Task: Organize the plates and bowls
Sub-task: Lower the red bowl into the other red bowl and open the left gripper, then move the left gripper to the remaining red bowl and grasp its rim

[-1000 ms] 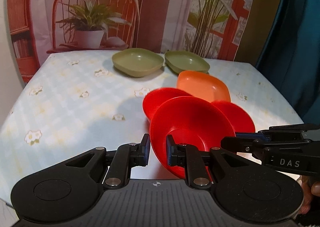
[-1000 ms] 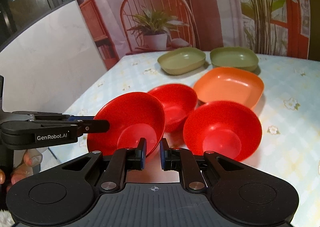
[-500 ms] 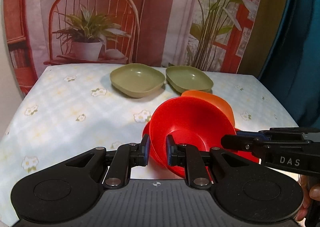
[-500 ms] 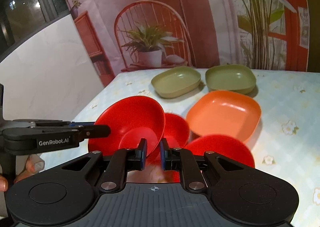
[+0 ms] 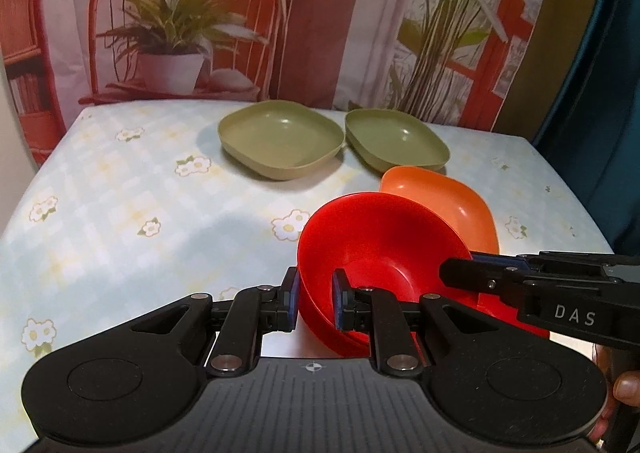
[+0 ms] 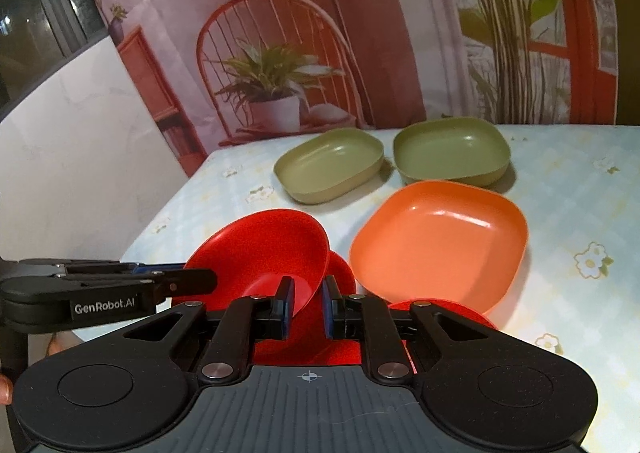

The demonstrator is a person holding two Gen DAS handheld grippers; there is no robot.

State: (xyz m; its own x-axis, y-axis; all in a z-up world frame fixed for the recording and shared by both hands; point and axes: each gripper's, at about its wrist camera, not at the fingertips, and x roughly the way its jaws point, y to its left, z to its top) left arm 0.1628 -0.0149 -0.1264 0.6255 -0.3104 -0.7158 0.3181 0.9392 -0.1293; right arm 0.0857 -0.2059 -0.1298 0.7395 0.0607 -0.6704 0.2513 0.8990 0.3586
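Both grippers are clamping the same red bowl [image 5: 380, 249], one on each side of its rim, and are holding it tilted above the near part of the table [image 5: 120, 213]. In the left wrist view, the left gripper [image 5: 314, 303] is pinching the bowl's near-left rim between its blue-padded fingers [image 5: 340, 305], one pad inside the bowl and one outside. The right gripper [image 5: 472, 277] is reaching in from the right edge of that view and is gripping the bowl's right rim; a fingertip of the person's hand [image 5: 626, 389] is showing at the lower right.

In the right wrist view, the right gripper [image 6: 306, 307] is closing its jaws on the near-right rim of the red bowl [image 6: 264, 249], while the left gripper [image 6: 188, 277] is coming in from the left and biting the opposite rim.

Beneath and just behind the held bowl, a second red bowl [image 6: 340, 265] is peeking out, and a third red bowl [image 6: 440, 311] is sitting near the right gripper's right finger, mostly hidden. An orange plate [image 6: 440, 241] is lying just beyond them. Farther back, two green plates [image 6: 332, 165] [image 6: 452, 151] are resting side by side, nearly touching, near the far edge of the floral tablecloth. A printed backdrop [image 5: 280, 13] of a chair and plants is hanging behind the table.
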